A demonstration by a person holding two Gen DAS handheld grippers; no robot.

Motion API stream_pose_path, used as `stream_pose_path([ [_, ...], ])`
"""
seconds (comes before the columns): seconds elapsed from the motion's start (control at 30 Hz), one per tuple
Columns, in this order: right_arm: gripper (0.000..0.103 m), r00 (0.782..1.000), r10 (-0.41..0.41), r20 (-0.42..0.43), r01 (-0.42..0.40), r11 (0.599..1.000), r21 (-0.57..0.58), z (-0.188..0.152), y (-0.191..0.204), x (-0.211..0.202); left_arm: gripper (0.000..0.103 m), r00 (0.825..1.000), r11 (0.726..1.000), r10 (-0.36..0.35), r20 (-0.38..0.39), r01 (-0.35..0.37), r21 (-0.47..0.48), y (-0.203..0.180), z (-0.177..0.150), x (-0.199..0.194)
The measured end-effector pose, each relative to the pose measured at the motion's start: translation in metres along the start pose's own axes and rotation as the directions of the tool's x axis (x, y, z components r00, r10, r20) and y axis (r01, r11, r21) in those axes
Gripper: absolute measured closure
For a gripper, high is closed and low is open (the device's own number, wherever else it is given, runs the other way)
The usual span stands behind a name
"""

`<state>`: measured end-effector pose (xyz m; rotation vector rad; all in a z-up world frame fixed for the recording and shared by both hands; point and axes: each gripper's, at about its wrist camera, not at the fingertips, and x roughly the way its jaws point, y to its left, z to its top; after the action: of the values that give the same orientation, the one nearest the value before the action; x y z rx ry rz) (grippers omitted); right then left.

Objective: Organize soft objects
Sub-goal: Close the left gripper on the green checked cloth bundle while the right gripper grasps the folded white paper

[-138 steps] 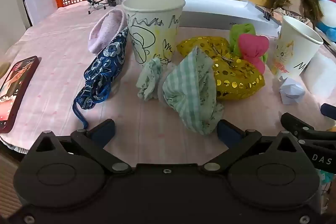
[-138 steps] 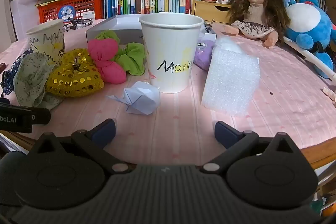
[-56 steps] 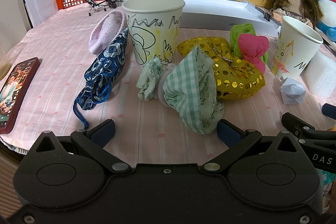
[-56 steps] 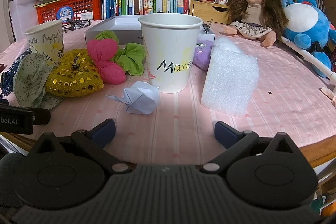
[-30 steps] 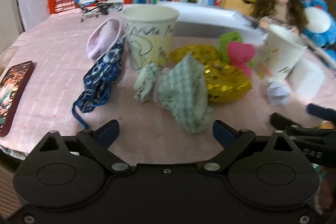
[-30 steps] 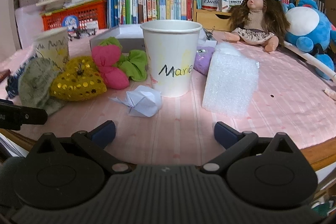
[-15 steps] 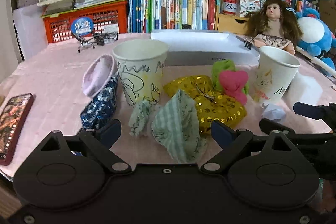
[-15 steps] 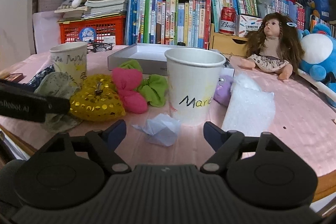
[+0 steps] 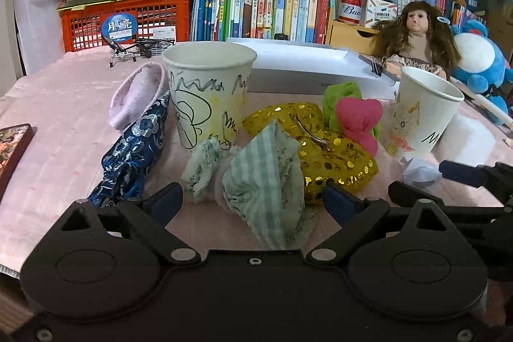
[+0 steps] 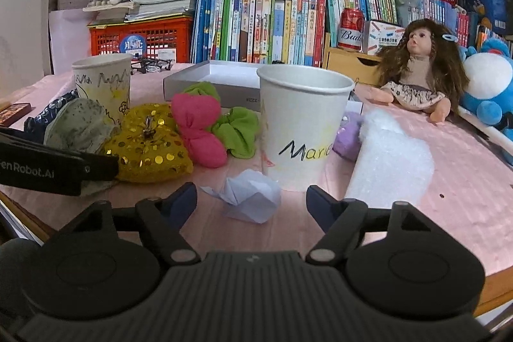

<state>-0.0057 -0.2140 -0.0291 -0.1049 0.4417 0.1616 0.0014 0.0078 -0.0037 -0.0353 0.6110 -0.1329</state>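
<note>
- The left gripper [image 9: 253,197], jaws apart and empty, has risen and levelled over the last second; the green-checked cloth bundle [image 9: 267,178] now sits between its fingers on the pink tablecloth [image 9: 64,104].
- The right gripper [image 10: 251,201], likewise spread and empty, has closed in on the crumpled white paper wad [image 10: 248,194] beside the "Marie" paper cup [image 10: 301,127].
- Judgement: both are lining up first grasps; nothing is sorted yet.
- Hidden: the cloth's lower edge behind the gripper body, and the purple plush [image 10: 348,132] behind the cup.
</note>
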Motion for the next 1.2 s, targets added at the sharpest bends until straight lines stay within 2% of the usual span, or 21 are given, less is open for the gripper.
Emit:
stream_pose_path([
  [0.23,0.026,1.0,0.007,-0.007,-0.007,1.0,-0.008,-0.001,0.003,0.001,0.008,0.999,0.999,-0.035,-0.01,0.034,-0.041,0.005,-0.006,0.003],
  [0.43,0.038,1.0,0.008,-0.012,-0.008,1.0,0.005,0.0,0.001,0.0,0.022,0.997,0.996,-0.073,-0.001,0.073,-0.053,0.008,-0.006,-0.001],
  [0.5,0.042,1.0,0.007,-0.015,-0.006,1.0,0.014,0.001,0.0,0.0,0.03,0.997,0.995,-0.077,0.001,0.077,-0.063,0.01,-0.005,-0.003],
  [0.73,0.052,1.0,0.009,-0.024,-0.009,1.0,0.015,0.002,0.002,-0.003,0.042,0.997,0.993,-0.081,0.015,0.082,-0.08,0.014,-0.001,-0.013],
  [0.77,0.056,1.0,0.008,-0.028,-0.008,1.0,0.016,0.002,0.002,-0.003,0.048,0.997,0.993,-0.08,0.018,0.082,-0.083,0.014,-0.001,-0.014],
  [0.87,0.06,0.999,0.007,-0.04,-0.006,1.0,0.018,0.002,0.003,-0.003,0.078,0.997,0.993,-0.08,0.025,0.082,-0.091,0.016,-0.001,-0.019],
  [0.9,0.06,0.999,0.009,-0.044,-0.008,1.0,0.018,0.003,0.003,-0.003,0.082,0.996,0.992,-0.082,0.021,0.084,-0.093,0.017,0.0,-0.02],
  [1.03,0.061,0.999,0.015,-0.044,-0.015,1.0,0.02,0.005,0.004,-0.005,0.084,0.997,0.994,-0.074,0.025,0.076,-0.074,0.015,0.0,-0.025],
  [1.2,0.061,0.999,0.016,-0.031,-0.015,1.0,0.028,0.01,0.004,-0.012,0.085,0.996,0.996,-0.06,0.069,0.064,-0.056,0.012,0.004,-0.041],
])
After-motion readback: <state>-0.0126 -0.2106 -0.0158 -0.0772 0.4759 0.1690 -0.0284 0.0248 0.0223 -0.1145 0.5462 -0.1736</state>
